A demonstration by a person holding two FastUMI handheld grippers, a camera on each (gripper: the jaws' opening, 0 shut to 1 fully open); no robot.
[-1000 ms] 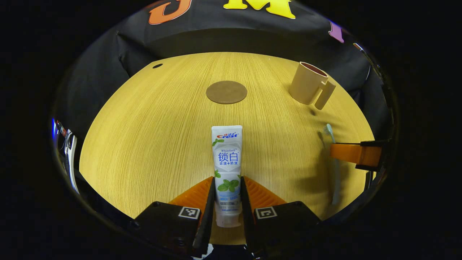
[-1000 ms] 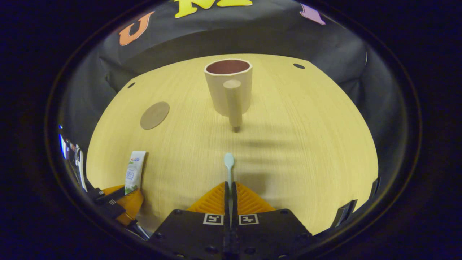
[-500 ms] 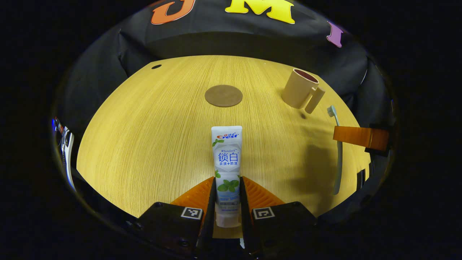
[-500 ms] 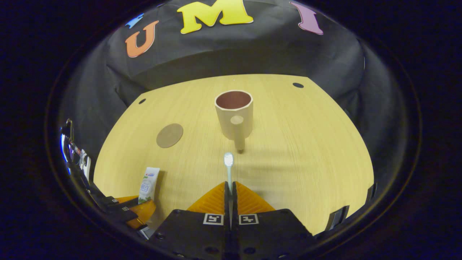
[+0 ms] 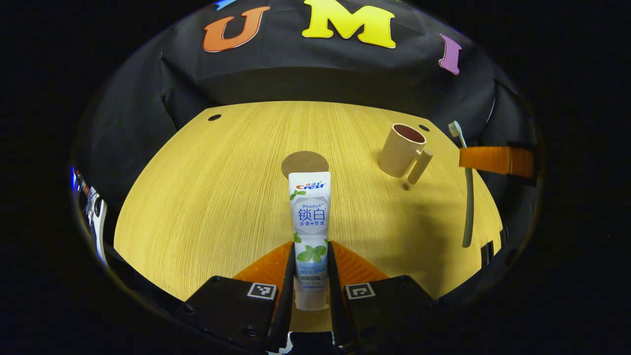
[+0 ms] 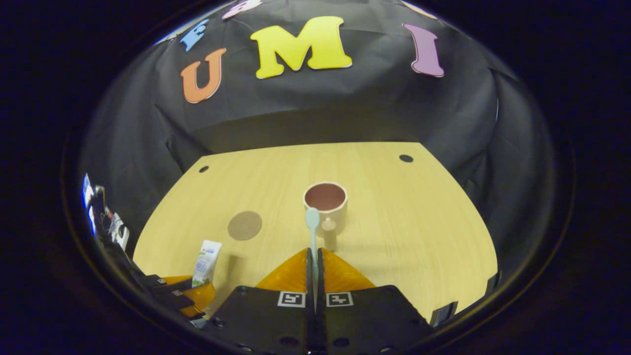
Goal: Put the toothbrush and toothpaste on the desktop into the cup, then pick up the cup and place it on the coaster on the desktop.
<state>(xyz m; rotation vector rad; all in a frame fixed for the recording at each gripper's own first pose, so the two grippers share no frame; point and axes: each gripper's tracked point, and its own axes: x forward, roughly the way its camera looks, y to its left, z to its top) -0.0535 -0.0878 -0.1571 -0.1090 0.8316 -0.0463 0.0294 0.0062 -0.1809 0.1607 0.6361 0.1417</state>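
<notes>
Currently the left gripper (image 5: 310,256) has its jaws clamped on the toothpaste (image 5: 310,217), lifted above the table (image 5: 207,197), the coaster (image 5: 304,163) just beyond at 12 o'clock. The right gripper (image 6: 314,256) pinches the toothbrush (image 6: 312,227), seemingly clear of the table, head toward the upright cup (image 6: 326,206).
</notes>
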